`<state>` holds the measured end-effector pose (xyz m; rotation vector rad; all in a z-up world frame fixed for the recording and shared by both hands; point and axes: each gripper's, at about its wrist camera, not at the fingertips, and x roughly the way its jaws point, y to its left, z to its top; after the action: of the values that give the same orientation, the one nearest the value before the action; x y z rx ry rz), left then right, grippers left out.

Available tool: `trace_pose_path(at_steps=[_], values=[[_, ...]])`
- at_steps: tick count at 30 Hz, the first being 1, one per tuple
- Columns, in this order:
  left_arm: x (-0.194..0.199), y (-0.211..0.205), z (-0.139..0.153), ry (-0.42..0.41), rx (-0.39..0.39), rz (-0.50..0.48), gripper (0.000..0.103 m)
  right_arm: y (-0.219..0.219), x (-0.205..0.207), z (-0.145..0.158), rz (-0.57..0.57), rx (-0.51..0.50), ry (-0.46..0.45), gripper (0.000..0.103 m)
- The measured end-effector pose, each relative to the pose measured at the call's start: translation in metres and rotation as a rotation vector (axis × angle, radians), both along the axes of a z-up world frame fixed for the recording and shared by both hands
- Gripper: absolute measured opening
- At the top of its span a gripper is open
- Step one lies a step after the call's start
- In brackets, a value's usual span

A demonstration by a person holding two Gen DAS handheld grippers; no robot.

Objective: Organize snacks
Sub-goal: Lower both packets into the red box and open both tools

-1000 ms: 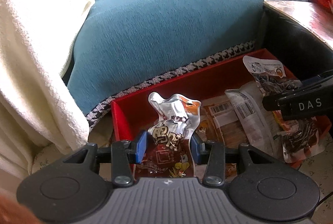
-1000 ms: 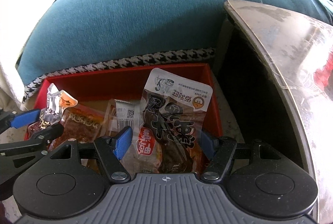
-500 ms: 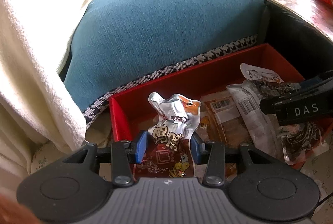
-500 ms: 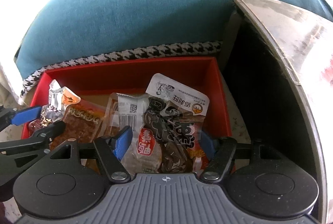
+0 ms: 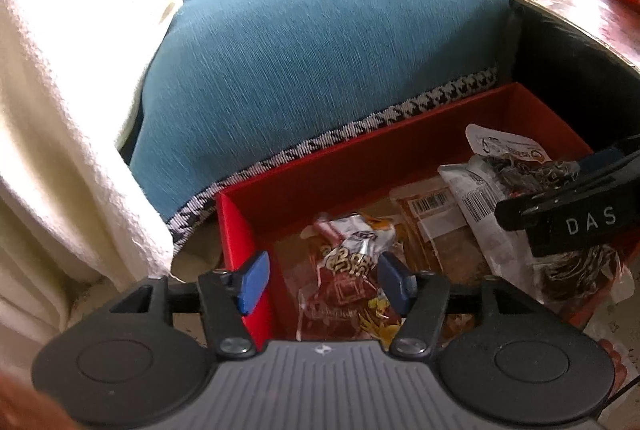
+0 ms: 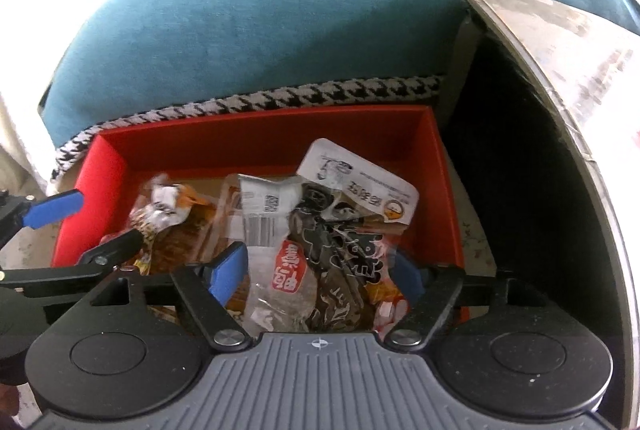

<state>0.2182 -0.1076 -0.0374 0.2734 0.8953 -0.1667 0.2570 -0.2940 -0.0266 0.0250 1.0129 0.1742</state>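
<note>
Snacks fill a red box (image 6: pixel 256 146) that sits low against a teal cushion (image 5: pixel 340 42) with a houndstooth hem. At the far left hangs a cream blanket (image 5: pixel 68 102). Next comes the left tongs (image 5: pixel 318 280), spread wide above the left end of the box, with its blue pads (image 5: pixel 252 282) standing clear on either side of a crinkled foil snack pouch (image 5: pixel 348 270); the pouch lies loose in the box and looks blurred. Beside it on the right lies a brown pack with a barcode (image 5: pixel 434 226), then a pale barcoded pack (image 6: pixel 264 226) overlapped by a dark seaweed-like packet (image 6: pixel 348 214) with a white printed top. The right tongs (image 6: pixel 316 272) is also spread, one pad at each side of this pile without pinching it; its black finger marked DAS crosses the left wrist view. At the far right stands a dark bench (image 6: pixel 560 54) with a glossy, worn top, just beside the box.
</note>
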Motion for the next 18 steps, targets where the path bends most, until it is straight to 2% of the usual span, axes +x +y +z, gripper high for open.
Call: trace_pose_path(at_steps=[5, 10, 18], values=[[-0.002, 0.002, 0.003, -0.001, -0.002, 0.006, 0.055, 0.001, -0.002, 0.004, 0.021, 0.037, -0.002, 0.085], [-0.004, 0.005, 0.006, -0.005, -0.008, 0.008, 0.056, -0.006, -0.001, 0.003, -0.021, 0.011, -0.002, 0.086], [-0.005, 0.007, 0.009, -0.005, -0.024, 0.014, 0.056, -0.007, 0.005, -0.003, -0.029, 0.084, -0.009, 0.088]])
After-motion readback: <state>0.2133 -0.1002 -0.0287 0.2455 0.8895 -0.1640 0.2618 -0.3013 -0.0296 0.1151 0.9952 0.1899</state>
